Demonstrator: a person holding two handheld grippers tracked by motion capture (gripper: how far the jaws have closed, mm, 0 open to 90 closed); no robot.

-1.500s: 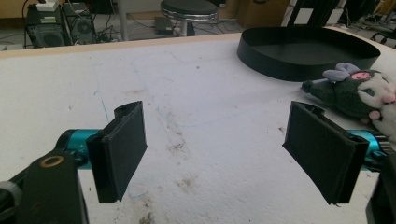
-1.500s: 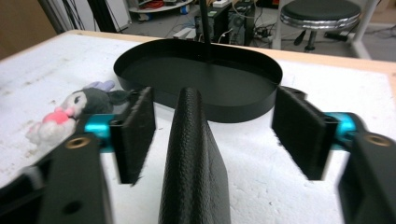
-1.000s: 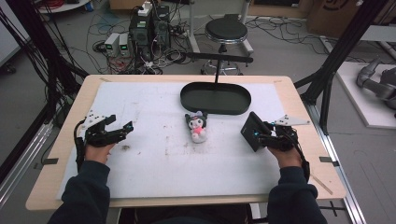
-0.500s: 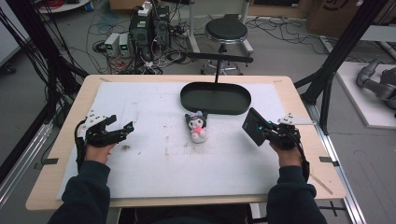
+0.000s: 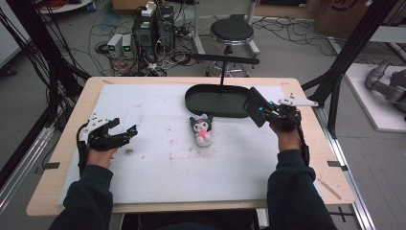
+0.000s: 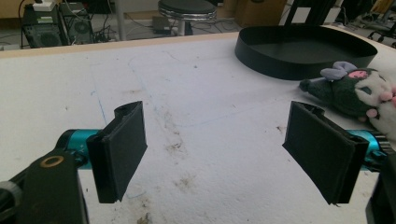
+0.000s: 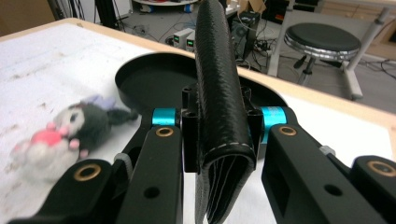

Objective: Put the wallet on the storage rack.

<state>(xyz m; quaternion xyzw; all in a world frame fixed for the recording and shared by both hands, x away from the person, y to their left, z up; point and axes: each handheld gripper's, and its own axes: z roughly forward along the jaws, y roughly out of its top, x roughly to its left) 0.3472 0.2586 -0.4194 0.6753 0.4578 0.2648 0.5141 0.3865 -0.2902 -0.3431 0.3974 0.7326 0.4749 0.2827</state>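
Black wallet (image 7: 222, 93) sits clamped upright in the right gripper (image 5: 268, 111), jaws closed on it, raised at the tray's (image 5: 210, 101) three o'clock. Plush toy (image 5: 202, 129) lies at the tray's six. Left gripper (image 5: 117, 135) rests with jaws spread wide, empty, on the surface (image 5: 158, 172).

Open white mat (image 5: 158, 167) between both tools — plush toy (image 5: 202, 130) and black tray (image 5: 218, 100) mid-table.

A black oval tray (image 5: 216, 101), a black stitched leather wallet (image 7: 219, 107), a grey-and-pink plush toy (image 5: 202, 129), all on a stained white table sheet (image 5: 158, 167).
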